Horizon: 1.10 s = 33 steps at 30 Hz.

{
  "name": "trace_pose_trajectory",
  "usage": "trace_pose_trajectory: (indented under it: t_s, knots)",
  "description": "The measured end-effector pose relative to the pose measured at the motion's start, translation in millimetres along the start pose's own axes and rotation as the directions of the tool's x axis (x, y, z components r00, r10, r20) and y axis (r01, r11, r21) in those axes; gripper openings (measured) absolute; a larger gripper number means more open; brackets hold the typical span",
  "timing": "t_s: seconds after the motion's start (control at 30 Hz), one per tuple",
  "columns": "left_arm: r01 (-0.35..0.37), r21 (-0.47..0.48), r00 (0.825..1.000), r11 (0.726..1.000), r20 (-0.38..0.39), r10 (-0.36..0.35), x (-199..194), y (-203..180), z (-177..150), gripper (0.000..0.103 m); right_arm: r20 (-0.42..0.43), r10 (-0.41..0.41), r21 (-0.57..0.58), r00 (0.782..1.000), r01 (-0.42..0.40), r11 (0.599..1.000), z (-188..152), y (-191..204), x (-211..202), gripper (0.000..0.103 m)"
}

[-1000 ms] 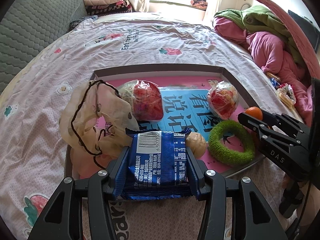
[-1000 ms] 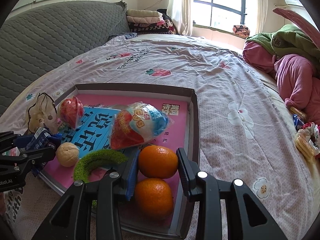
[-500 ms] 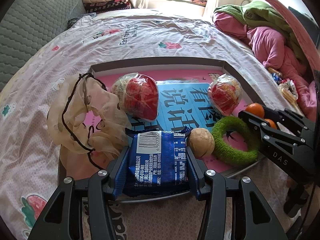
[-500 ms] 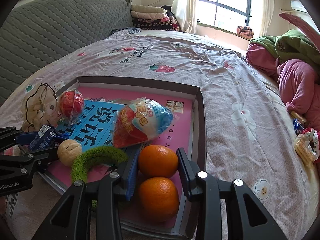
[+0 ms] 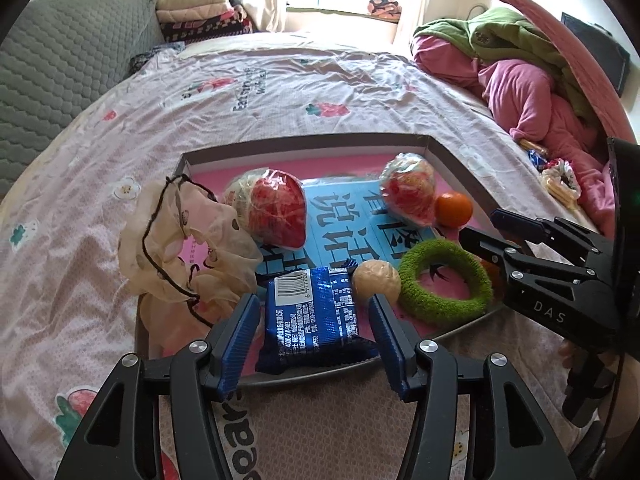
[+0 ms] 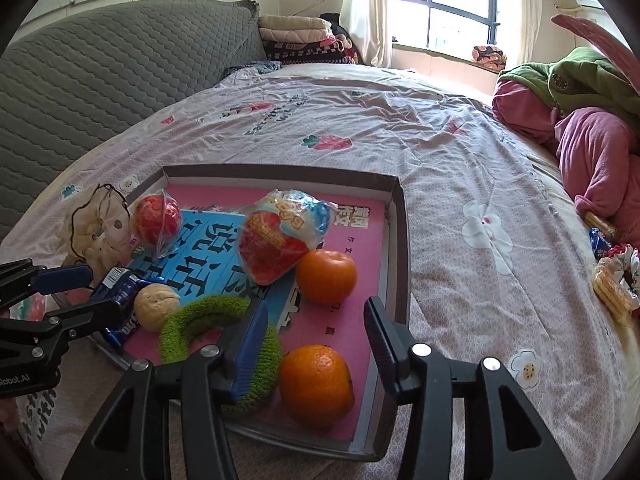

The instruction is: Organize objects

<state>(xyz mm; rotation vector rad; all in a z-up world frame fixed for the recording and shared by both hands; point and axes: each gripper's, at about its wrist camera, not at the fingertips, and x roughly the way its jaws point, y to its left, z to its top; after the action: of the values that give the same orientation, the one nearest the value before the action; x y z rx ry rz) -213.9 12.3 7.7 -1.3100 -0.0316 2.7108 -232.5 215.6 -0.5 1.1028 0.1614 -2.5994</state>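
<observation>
Left gripper (image 5: 314, 330) opening off blue packet (image 5: 314, 316), right gripper (image 6: 314, 338) opening, empty

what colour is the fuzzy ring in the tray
Green fuzzy ring, clearest in the left wrist view.

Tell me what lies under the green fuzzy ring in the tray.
The green fuzzy ring lies on the tray's pink sheet, which shows through its hole. What its band covers cannot be seen.

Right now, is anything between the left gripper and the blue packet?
Nothing visible. The blue packet lies in the tray right between the left gripper's opening jaws, with small gaps on both sides. A tan ball sits just beyond the right finger.
</observation>
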Motion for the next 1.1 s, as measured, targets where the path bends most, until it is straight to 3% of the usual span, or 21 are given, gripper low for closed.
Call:
trace_pose_trajectory:
  t_s: [0.17, 0.27, 0.47, 0.73, 0.93, 1.1]
  knots:
    - [-0.009, -0.011, 0.997, 1.000, 0.072, 0.009, -19, 1, 3, 0.059, 0.042, 0.011, 0.004, 0.999, -0.011, 1.000, 2, 3, -15, 0.055]
    - [-0.022, -0.020, 0.993, 1.000, 0.112, 0.024, -28, 4, 5, 0.070, 0.077, 0.013, 0.013, 0.997, -0.014, 1.000, 3, 4, -25, 0.058]
    - [-0.035, -0.068, 0.988, 0.997, 0.151, 0.045, -43, 12, 6, 0.072, 0.169, 0.011, 0.018, 0.986, -0.014, 1.000, 5, 11, -51, 0.066]
    - [-0.099, -0.118, 0.973, 0.988, 0.194, 0.121, -62, 17, 1, 0.079, 0.296, -0.023, 0.006, 0.955, 0.022, 1.000, 5, 26, -88, 0.080]
    - [-0.152, -0.130, 0.954, 0.980, 0.240, 0.180, -80, 13, -4, 0.079, 0.366, -0.024, 0.008, 0.930, 0.023, 1.000, 0, 40, -109, 0.080]
    - [-0.159, -0.114, 0.950, 0.981, 0.252, 0.184, -88, 6, -11, 0.079, 0.410, -0.031, 0.033, 0.912, 0.019, 0.999, -12, 46, -123, 0.080]
